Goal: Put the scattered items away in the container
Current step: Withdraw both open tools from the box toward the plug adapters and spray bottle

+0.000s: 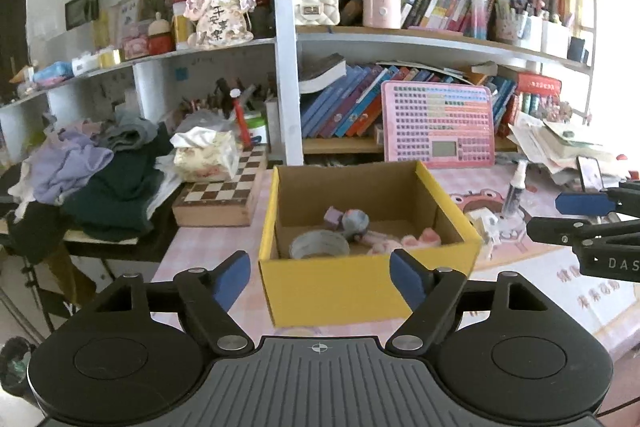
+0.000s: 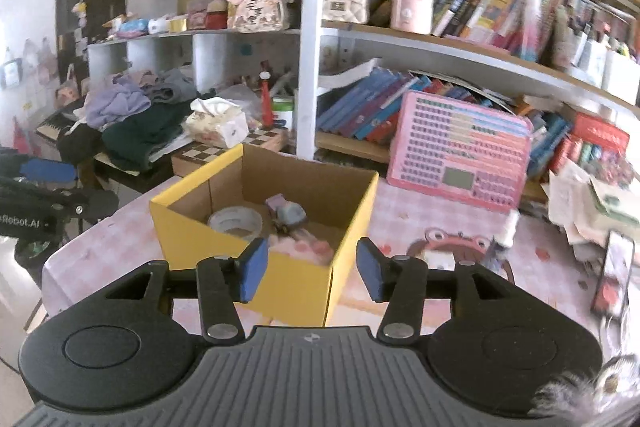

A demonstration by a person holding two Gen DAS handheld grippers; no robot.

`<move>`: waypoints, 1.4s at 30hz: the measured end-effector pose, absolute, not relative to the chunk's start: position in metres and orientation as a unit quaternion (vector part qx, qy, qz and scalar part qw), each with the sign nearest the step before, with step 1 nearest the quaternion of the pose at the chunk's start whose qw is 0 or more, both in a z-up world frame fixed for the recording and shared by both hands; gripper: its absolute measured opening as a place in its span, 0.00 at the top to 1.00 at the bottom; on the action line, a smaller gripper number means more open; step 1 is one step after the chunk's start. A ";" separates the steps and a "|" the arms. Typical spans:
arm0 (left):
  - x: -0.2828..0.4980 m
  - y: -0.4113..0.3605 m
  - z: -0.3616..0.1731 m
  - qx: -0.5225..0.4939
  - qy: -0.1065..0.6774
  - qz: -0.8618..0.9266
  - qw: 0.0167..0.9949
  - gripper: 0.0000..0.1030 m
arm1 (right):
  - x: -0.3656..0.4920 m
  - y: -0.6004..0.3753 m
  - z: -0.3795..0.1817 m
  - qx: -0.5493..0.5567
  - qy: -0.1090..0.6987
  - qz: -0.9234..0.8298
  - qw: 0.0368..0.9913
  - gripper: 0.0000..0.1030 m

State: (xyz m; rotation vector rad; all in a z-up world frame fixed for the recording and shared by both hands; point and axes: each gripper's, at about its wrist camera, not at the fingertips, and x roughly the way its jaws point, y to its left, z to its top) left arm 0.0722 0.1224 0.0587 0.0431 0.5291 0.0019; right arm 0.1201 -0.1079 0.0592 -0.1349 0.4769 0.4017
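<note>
On the pink worktop (image 1: 560,279), before the bookshelves:

Clothes pile (image 1: 100,183): far left, purple, grey and dark green garments heaped.

Tissue pack (image 1: 206,155): on the chessboard box (image 1: 218,199), just left of the container.

Left tongs (image 1: 320,279): held in front of the container's near wall; blue pads spread wide, nothing between them, gripping nothing.

Container (image 1: 328,291): yellow cardboard box, open at the top, standing at the middle of the worktop.

Contents: tape roll (image 1: 319,244) at the near left corner; small purple block (image 1: 333,217) and grey-blue bundle (image 1: 355,221) further back; pink items (image 1: 404,241) to the right. All lie on the box floor.

Pink keyboard toy (image 1: 438,125): leaning upright against the lower shelf behind the container.

Right tongs (image 2: 310,269): beside the container's right corner; pads partly apart, empty.

Spray bottle (image 1: 514,193): upright on the worktop, right of the container, still outside it.

Phone (image 2: 612,273): propped at the far right, near loose papers (image 2: 588,203).
</note>
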 end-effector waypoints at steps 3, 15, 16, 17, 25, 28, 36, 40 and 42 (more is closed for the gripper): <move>0.057 0.116 0.054 0.028 0.259 0.000 0.965 0.23 | 0.101 -0.109 0.050 -0.059 0.237 0.184 0.952 0.52; 0.016 0.108 0.032 0.041 0.269 0.004 0.962 0.22 | 0.049 -0.096 0.019 -0.057 0.249 0.145 0.956 0.41; 0.014 0.109 0.030 0.039 0.272 0.006 0.962 0.22 | 0.046 -0.095 0.017 -0.056 0.252 0.143 0.955 0.41; 0.012 0.110 0.028 0.036 0.275 0.007 0.961 0.22 | 0.043 -0.093 0.015 -0.056 0.254 0.142 0.955 0.40; -0.001 0.108 0.011 0.031 0.301 0.006 0.953 0.14 | 0.023 -0.083 0.004 -0.066 0.267 0.142 0.951 0.17; -0.005 0.101 0.004 0.048 0.310 -0.006 0.950 0.10 | 0.019 -0.081 0.001 -0.069 0.276 0.138 0.949 0.06; -0.004 0.095 -0.005 0.043 0.329 -0.029 0.943 0.07 | 0.017 -0.086 -0.005 -0.076 0.293 0.116 0.946 0.03; -0.002 0.092 -0.009 0.033 0.341 -0.033 0.939 0.07 | 0.017 -0.090 -0.007 -0.079 0.300 0.109 0.944 0.03; 0.001 0.090 -0.012 0.030 0.348 -0.037 0.936 0.07 | 0.018 -0.092 -0.008 -0.078 0.303 0.106 0.944 0.03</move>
